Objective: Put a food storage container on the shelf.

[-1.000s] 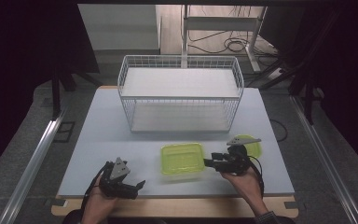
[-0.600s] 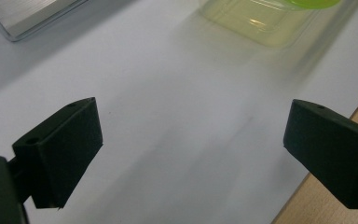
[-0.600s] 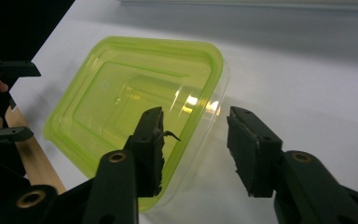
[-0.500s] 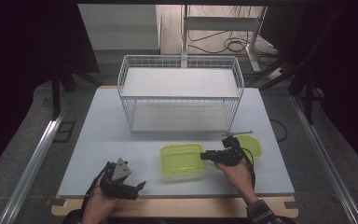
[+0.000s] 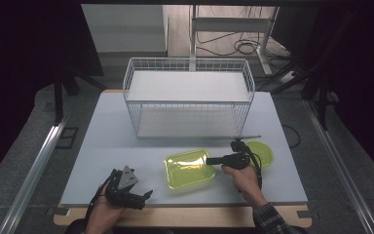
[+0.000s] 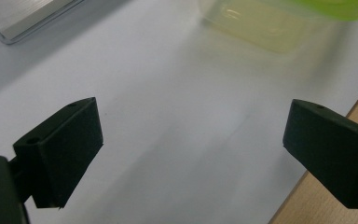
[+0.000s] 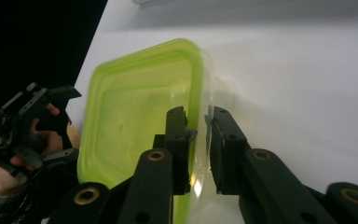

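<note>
— Clear plastic with a lime-green rim, that container (image 5: pixel 189 168), sitting near the front edge of the desk (image 5: pixel 107 131), about the middle. Looks light and a bit flexible to me.

— Thin walls, yes, and probably slick. The right gripper (image 5: pixel 209 160) has just been closing on its right-hand rim, one jaw inside, one outside; in the right gripper view (image 7: pixel 197 128) the wall sits between them, though I can't tell if the pads press yet.

— The rim seems the sensible hold; it's the stiffest part. Squeeze too hard and the wall may bow.

— And the left gripper (image 5: pixel 145 196)?

— Jaws wide, nothing between them, near the front left corner. A green lid (image 5: pixel 262 152) lies just right of the container.
</note>
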Demonstrator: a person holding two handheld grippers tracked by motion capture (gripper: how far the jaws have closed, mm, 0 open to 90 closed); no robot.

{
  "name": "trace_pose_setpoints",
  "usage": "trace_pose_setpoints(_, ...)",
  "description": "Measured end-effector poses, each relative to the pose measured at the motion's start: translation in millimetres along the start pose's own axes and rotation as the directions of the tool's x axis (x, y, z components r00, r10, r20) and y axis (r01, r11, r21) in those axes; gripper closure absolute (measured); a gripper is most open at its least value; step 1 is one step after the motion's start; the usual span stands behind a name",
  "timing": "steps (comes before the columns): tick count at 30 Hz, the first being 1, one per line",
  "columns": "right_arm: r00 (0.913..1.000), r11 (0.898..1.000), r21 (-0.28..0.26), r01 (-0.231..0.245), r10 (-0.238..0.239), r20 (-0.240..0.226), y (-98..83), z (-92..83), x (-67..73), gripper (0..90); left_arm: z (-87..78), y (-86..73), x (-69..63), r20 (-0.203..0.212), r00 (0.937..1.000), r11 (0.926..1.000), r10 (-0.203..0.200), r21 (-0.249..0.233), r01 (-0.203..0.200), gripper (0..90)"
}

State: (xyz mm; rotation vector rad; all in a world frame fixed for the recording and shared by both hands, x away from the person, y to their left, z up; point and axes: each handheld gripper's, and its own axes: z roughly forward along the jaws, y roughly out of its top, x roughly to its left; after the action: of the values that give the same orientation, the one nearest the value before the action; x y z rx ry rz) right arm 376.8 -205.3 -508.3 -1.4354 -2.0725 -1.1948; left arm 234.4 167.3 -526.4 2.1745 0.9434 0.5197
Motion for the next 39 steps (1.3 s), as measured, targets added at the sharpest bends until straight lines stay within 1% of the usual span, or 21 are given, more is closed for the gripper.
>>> trace_pose_setpoints(1,0.9999,1.0,0.003,0.002,-0.002,-0.011,0.2,-0.1,0.9,79.4,0.0,0.0,-0.1,-0.001,1.0,1.0,0.002,0.0,-0.002,4.3)
trace_pose_setpoints(2,0.9999,1.0,0.011,0.015,-0.015,-0.004,0.1,0.2,3.7,79.6,-0.2,0.0,-0.2,-0.002,1.0,1.0,0.002,-0.001,-0.002,4.3)
trace_pose_setpoints(3,0.9999,1.0,0.007,0.016,-0.016,-0.001,-0.2,0.1,4.8,79.6,-0.4,0.0,-0.1,-0.002,1.0,1.0,0.002,-0.002,-0.002,4.3)
trace_pose_setpoints(7,0.9998,1.0,-0.008,0.005,-0.005,-0.017,-0.2,-2.3,5.5,79.7,-0.8,-0.2,0.4,-0.003,1.0,1.0,-0.003,-0.005,0.003,4.2)
trace_pose_setpoints(8,0.9995,1.0,-0.019,-0.001,0.0,-0.03,0.7,-5.1,6.2,79.8,-1.0,-0.2,0.8,-0.003,1.0,1.0,-0.004,-0.006,0.004,4.1)
trace_pose_setpoints(11,0.9995,1.0,-0.031,0.002,-0.003,-0.033,2.0,-8.9,8.0,79.8,-1.1,-0.4,1.5,-0.006,0.9999,0.9999,-0.008,-0.007,0.008,3.7)
trace_pose_setpoints(12,0.999,0.999,-0.045,0.004,-0.006,-0.044,3.6,-13.1,10.3,79.7,-1.1,-0.5,1.8,-0.007,0.9999,0.9999,-0.01,-0.007,0.01,3.7)
trace_pose_setpoints(13,0.999,0.999,-0.045,0.004,-0.006,-0.044,3.6,-13.1,10.3,79.7,-1.1,-0.5,1.8,-0.007,0.9999,0.9999,-0.01,-0.007,0.01,3.7)
trace_pose_setpoints(17,0.9972,0.997,-0.077,0.014,-0.02,-0.072,8.8,-23.3,18.7,79.7,-0.8,-0.4,1.5,-0.01,0.9999,1.0,-0.006,-0.006,0.006,3.5)
trace_pose_setpoints(21,0.9966,0.996,-0.09,0.026,-0.033,-0.075,13.3,-28.7,24.1,79.7,-1.0,-0.5,1.7,-0.01,0.9999,0.9999,-0.008,-0.008,0.008,3.5)
trace_pose_setpoints(22,0.9961,0.994,-0.101,0.035,-0.042,-0.077,16.8,-31.9,27.1,79.7,-1.2,-0.6,2.0,-0.009,0.9999,0.9999,-0.01,-0.009,0.01,3.5)
trace_pose_setpoints(23,0.9961,0.994,-0.101,0.035,-0.042,-0.077,16.8,-31.9,27.1,79.7,-1.2,-0.6,2.0,-0.009,0.9999,0.9999,-0.01,-0.009,0.01,3.4)
trace_pose_setpoints(24,0.995,0.993,-0.111,0.04,-0.05,-0.087,20.3,-35.2,29.9,79.7,-1.1,-0.7,2.3,-0.009,0.9999,0.9999,-0.012,-0.01,0.012,3.4)
trace_pose_setpoints(27,0.9945,0.992,-0.122,0.043,-0.054,-0.09,24.0,-39.1,32.9,79.7,-1.0,-0.8,2.4,-0.009,0.9999,0.9998,-0.014,-0.011,0.014,3.3)
trace_pose_setpoints(29,0.9938,0.989,-0.137,0.051,-0.064,-0.09,30.0,-45.3,38.1,79.7,-0.7,-0.9,2.5,-0.008,0.9999,0.9999,-0.015,-0.008,0.015,3.2)
trace_pose_setpoints(33,0.9935,0.986,-0.155,0.058,-0.073,-0.088,39.8,-54.6,46.0,79.7,-0.7,-0.8,2.4,-0.008,0.9998,0.9998,-0.016,-0.009,0.016,3.1)
trace_pose_setpoints(38,0.9916,0.981,-0.183,0.06,-0.08,-0.102,53.9,-66.5,56.3,79.8,-0.5,-0.8,2.6,-0.007,0.9999,0.9999,-0.015,-0.007,0.015,3.1)
trace_pose_setpoints(39,0.9916,0.981,-0.183,0.06,-0.08,-0.102,53.9,-66.5,56.3,79.8,-0.5,-0.8,2.6,-0.007,0.9999,0.9999,-0.015,-0.007,0.015,3.1)
